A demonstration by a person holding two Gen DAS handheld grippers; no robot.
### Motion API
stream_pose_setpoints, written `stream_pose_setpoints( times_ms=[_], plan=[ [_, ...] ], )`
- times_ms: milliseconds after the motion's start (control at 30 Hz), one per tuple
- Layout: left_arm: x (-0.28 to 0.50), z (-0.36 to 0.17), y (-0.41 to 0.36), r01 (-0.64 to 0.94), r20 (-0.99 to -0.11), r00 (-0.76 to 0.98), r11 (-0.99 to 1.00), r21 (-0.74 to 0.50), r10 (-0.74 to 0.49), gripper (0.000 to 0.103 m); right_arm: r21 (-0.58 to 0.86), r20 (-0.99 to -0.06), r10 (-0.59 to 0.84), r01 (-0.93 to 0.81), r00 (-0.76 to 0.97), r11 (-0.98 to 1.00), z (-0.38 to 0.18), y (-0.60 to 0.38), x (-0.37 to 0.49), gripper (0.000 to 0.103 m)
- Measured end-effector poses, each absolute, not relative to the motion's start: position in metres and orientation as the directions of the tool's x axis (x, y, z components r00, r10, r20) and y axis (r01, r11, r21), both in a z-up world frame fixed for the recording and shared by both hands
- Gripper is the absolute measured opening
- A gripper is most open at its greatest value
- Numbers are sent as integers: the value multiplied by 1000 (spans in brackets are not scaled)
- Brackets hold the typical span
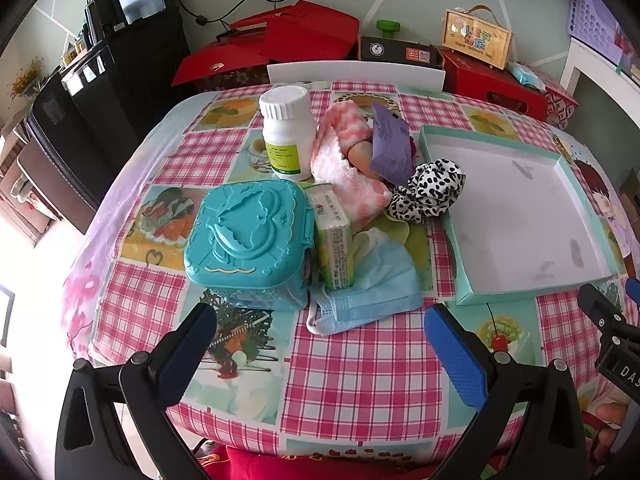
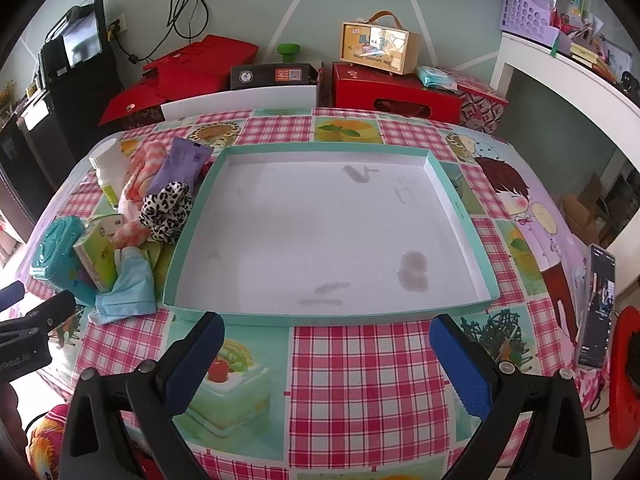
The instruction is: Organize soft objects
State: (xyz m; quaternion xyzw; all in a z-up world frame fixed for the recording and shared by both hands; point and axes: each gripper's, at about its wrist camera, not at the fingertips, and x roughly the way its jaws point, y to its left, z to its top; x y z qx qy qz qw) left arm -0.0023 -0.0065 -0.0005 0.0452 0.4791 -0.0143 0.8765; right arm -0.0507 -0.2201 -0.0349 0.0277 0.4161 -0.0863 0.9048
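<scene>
Two hand-held grippers hover low over the desk (image 2: 360,380), both spread wide and gripping nothing. Ahead of the right hand-held gripper (image 2: 326,354) lies the shallow teal box lid (image 2: 460,208), white inside with a few grey smudges, and nothing sits in it. Ahead of the left hand-held gripper (image 1: 320,340) sits the clutter: the blue face mask (image 1: 372,296) lies closest, crumpled, its long axis running across the fingers, an ear loop trailing toward the left finger. Just beyond it a green tissue pack (image 1: 334,244) stands on edge, long axis pointing away, touching the closed teal plastic case (image 1: 248,236) to its left. Farther off, a pink-and-white fuzzy sock (image 1: 344,160) slants away from the gripper, with a purple packet (image 1: 390,144) lying on it. To its right the leopard-print scrunchie (image 1: 428,192) rests against the lid's near-left wall. A white pill bottle (image 1: 286,132) stands upright, capped, at the far left.
</scene>
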Motion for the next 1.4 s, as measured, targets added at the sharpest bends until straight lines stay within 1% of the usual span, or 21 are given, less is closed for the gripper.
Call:
stream_pose_setpoints(
  times_ms=[600,1400],
  plan=[
    [-2,1,-6,75,-841,540,995,68,17,103,1,-731,-105,154,674,988,-28,-218,-54,103],
    [-2,1,-3,68,-845,535,995,71,24,103,-13,-741,-110,149,662,989,-28,-218,-53,103]
  ],
)
